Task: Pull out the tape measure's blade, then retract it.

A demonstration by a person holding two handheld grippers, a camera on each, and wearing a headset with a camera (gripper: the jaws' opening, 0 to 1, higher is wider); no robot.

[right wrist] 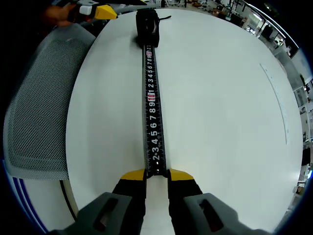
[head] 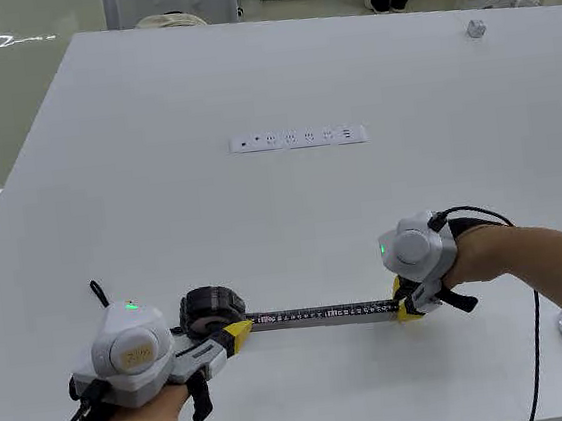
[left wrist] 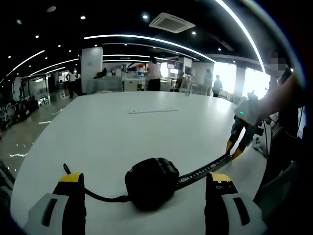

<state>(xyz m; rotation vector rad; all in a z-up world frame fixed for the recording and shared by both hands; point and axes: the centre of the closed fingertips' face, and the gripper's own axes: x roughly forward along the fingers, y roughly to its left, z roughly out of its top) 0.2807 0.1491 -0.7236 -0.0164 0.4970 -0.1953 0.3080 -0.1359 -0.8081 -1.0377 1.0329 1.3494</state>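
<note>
The tape measure case is seen lying on the white table, set between the spread jaws of the left gripper; no contact can be made out. The blade is laid out flat along the table, its long axis running straight from the case to the right gripper, by which its tip is pinched. Retraction is judged to require the right gripper to be carried along this axis toward the case. The case is nearer the left gripper.
</note>
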